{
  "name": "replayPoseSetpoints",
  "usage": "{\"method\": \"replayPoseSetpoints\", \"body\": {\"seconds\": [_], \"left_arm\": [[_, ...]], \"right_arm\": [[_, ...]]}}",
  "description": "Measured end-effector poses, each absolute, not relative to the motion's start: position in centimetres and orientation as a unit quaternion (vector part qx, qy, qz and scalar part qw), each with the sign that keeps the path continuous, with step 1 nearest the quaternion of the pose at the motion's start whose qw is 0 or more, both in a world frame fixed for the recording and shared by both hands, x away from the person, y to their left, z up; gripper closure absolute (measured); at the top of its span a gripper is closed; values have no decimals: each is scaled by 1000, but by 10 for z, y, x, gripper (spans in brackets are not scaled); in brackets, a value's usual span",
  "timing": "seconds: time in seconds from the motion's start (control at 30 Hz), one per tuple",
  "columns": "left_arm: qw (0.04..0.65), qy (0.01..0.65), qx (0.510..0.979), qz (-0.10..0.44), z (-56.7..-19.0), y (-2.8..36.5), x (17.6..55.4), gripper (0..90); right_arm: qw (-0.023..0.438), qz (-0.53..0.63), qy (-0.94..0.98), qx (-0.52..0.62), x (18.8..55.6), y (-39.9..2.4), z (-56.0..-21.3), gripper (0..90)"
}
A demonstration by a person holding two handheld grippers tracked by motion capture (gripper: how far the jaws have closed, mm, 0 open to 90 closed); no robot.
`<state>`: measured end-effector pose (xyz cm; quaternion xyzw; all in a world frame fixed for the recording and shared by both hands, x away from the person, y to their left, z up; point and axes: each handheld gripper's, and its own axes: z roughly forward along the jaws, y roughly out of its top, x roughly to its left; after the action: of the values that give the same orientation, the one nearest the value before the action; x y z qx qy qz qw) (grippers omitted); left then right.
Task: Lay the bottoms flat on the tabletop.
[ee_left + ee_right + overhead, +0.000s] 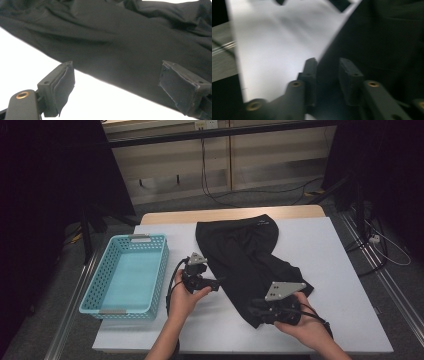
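A black garment (240,250) lies rumpled across the middle of the white table (325,250), running from the far edge toward the near right. My left gripper (217,282) rests at its left edge, pointing right. Its jaws stand wide open in the left gripper view (116,67), with the dark cloth (120,37) just ahead and nothing pinched. My right gripper (255,307) sits at the garment's near end, pointing left. In the right gripper view (327,61) its jaws stand a little apart, with the cloth's edge (387,37) in the gap and no pad pressing on it.
A light blue perforated basket (161,275) stands empty on the table's left side, close to my left hand. White tabletop (282,37) lies bare to the right of the garment. Cables run over the floor beyond the table.
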<state>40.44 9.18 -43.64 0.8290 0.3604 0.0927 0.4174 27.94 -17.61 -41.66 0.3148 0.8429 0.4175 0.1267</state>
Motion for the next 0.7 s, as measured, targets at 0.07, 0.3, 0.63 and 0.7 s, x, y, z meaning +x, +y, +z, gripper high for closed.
{"method": "replayPoseSetpoints", "body": {"seconds": [0.07, 0.3, 0.63, 0.7], "left_arm": [[410, 364, 831, 92, -440, 91, 403, 148], [387, 370, 838, 110, -446, 85, 397, 201], [346, 370, 855, 110, -450, 64, 387, 448], [344, 379, 852, 110, -449, 61, 383, 541]], "right_arm": [[143, 414, 837, 328, 284, -182, -418, 580], [207, 384, 810, 392, 299, -205, -424, 425], [233, 375, 790, 426, 304, -222, -428, 389], [236, 373, 789, 428, 304, -222, -428, 389]]}}
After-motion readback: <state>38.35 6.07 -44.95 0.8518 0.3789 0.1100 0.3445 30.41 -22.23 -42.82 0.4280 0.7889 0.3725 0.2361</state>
